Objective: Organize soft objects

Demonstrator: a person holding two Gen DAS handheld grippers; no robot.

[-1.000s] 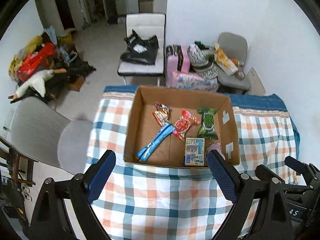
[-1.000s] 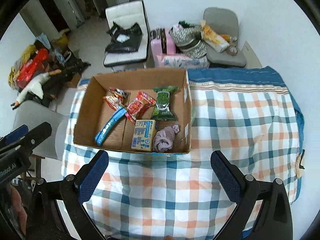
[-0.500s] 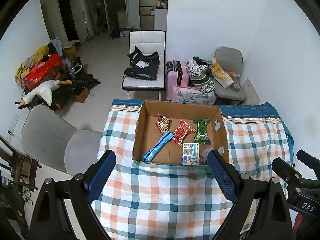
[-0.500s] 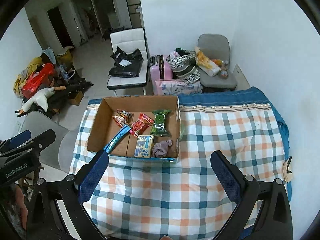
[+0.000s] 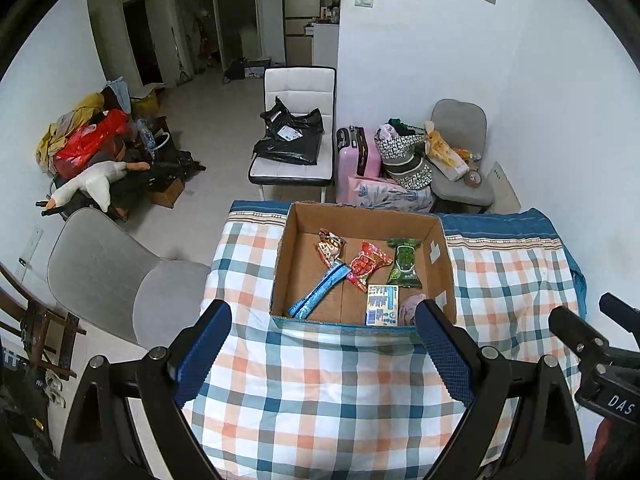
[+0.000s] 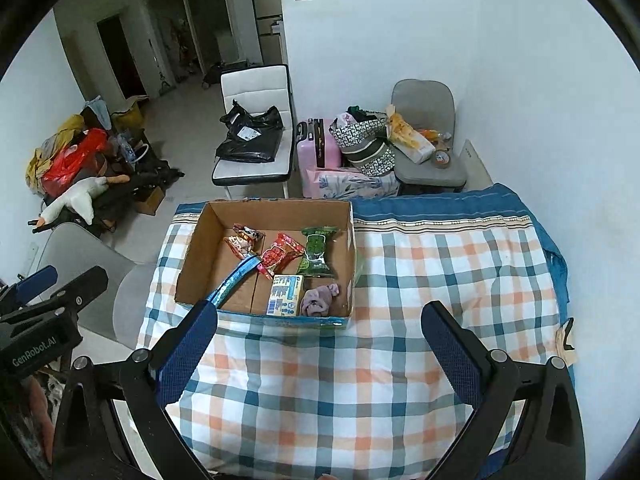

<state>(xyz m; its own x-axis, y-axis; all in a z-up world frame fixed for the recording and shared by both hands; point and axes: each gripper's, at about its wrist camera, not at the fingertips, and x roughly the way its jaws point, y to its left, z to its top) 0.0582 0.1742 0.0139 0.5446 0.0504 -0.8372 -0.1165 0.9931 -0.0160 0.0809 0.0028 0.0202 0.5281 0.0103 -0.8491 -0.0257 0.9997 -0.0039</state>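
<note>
An open cardboard box (image 5: pixel 285 248) (image 6: pixel 192 256) sits on the checked tablecloth (image 5: pixel 320 392) (image 6: pixel 440 280). In it lie a blue stick pack (image 5: pixel 318 290) (image 6: pixel 236 280), red snack packs (image 5: pixel 366 266) (image 6: pixel 280 254), a green pack (image 5: pixel 404 266) (image 6: pixel 316 256), a small printed carton (image 5: pixel 382 305) (image 6: pixel 285 295) and a mauve balled sock (image 5: pixel 408 309) (image 6: pixel 319 300). My left gripper (image 5: pixel 322 340) is open and empty, above the cloth in front of the box. My right gripper (image 6: pixel 320 342) is open and empty, in front of the box and to its right.
A grey chair (image 5: pixel 112 276) stands left of the table. Behind are a white chair with a black bag (image 5: pixel 294 136), a pink suitcase (image 5: pixel 358 152), bags on a grey chair (image 5: pixel 456 152) and a pile with a toy goose (image 5: pixel 92 184). White wall at right.
Both grippers have pulled back and up from the box, so it looks smaller and more of the room shows. Both stayed open. The box contents have not moved.
</note>
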